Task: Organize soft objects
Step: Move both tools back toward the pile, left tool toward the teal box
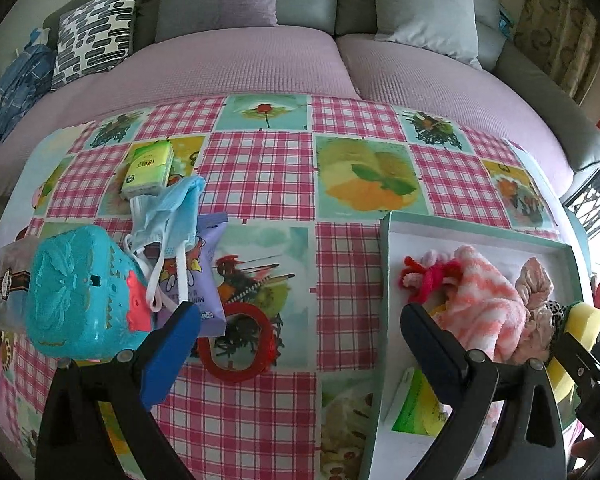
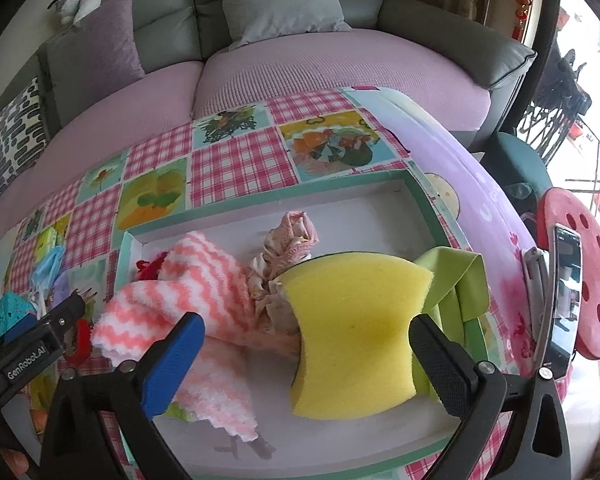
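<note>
Behind my table runs the sofa (image 1: 240,64), and the checked cloth (image 1: 260,160) covers everything in front of it. On the cloth to my right sits the tray (image 2: 260,196), already holding the striped towel (image 2: 204,280), a green band (image 2: 460,276) and the sponge (image 2: 352,320).

My right gripper (image 2: 304,344) stands wide over the sponge, its pads clear of both flanks, so I judge nothing is held. That sponge looks light and springy; its pinched waist is the natural place to take it.

My left gripper (image 1: 300,328) is wide too, empty, hanging over bare cloth between the tray and the loose pile. Over there the face mask (image 1: 172,216) lies limp across a purple pack (image 1: 204,276), beside the teal case (image 1: 76,292). I would pinch its bunched middle, not the loops. The tissue pack (image 1: 148,168) beyond should squash slightly; grip across its short sides.
</note>
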A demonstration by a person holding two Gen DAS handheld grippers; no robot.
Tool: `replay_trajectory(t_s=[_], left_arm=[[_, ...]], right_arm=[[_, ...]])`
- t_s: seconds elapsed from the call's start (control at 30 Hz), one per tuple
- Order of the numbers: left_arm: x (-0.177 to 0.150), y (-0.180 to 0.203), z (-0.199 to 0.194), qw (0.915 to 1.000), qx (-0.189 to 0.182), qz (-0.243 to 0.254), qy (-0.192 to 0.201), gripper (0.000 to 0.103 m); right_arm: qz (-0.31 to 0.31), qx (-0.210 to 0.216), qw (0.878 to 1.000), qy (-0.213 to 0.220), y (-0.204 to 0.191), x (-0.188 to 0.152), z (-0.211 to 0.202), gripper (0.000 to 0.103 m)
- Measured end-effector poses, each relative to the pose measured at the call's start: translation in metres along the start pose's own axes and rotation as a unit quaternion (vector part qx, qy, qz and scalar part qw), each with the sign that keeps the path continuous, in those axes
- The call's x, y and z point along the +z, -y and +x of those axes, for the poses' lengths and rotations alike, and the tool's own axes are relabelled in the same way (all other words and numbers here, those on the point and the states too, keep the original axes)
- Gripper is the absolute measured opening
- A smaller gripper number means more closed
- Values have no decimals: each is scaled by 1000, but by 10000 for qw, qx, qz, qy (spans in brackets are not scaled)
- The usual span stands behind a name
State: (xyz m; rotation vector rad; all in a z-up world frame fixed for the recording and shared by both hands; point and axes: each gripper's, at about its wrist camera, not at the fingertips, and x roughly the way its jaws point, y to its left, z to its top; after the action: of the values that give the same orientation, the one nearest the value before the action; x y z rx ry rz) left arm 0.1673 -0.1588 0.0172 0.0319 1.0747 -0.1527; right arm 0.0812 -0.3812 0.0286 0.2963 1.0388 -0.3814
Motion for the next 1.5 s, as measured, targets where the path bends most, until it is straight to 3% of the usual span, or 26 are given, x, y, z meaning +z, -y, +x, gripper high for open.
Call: replay_trajectory(t_s=[0.27,0.47,0.83,1.07,1.37,1.5], left_arm=[[5,-8,-22,9997,67,122,206,100],[12,-39,-44,9985,255,-41,474,100],[9,-146,-64,9868,821,-1241,640,100],[-3,-190,-65,9794,1006,-1656,569,100],[-7,-216,-64,9763,856,-1917,524,100],[-1,-224,-57,9772,547,-2003,451,100]], right_arm=[[-133,267,9995,77,-17,1,-9,103],[-353,430,9983,142,-45,-1,-15,103],[-926,776,9926,107,-108,-11,-19,103],[-1196,1027,9875,-18,-149,-20,-17,103],[-1506,1285,9801,-144,-186,-28,-11,103],[-1479,1416,9786,-212,-191,-28,-7,103]])
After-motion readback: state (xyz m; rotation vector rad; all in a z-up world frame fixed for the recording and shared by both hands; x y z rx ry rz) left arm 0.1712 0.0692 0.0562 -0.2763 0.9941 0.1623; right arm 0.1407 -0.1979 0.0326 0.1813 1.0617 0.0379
